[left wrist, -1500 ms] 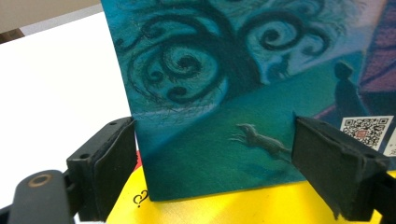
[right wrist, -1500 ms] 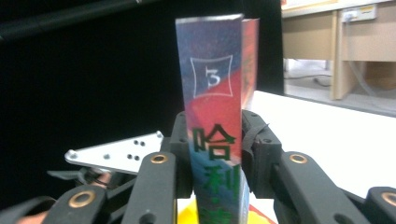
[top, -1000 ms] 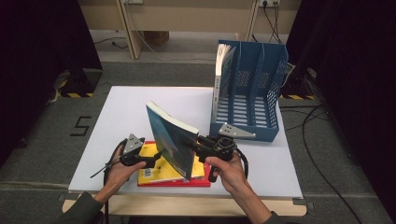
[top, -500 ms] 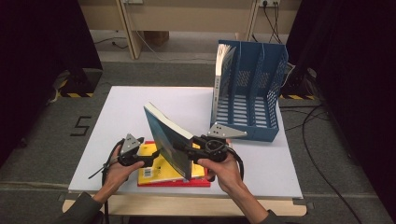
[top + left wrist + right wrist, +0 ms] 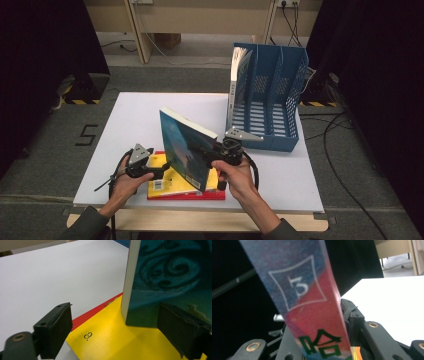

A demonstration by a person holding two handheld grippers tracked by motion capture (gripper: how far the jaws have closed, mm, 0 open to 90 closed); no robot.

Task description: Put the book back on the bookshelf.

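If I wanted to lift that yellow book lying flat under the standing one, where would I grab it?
Judging by its pose, take the yellow book by its free left edge, coming in low from the left, where the open left gripper already sits. It lies flat on a red book, and the teal book standing on it blocks the right.

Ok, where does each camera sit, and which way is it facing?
High view: above the person's side, facing forward and down at the white table; both forearms show.
Left gripper view: on the left hand-held gripper, along open jaws at the upright teal paperback book.
Right gripper view: on the right hand-held gripper, clamping that book's spine.
All three share the book.
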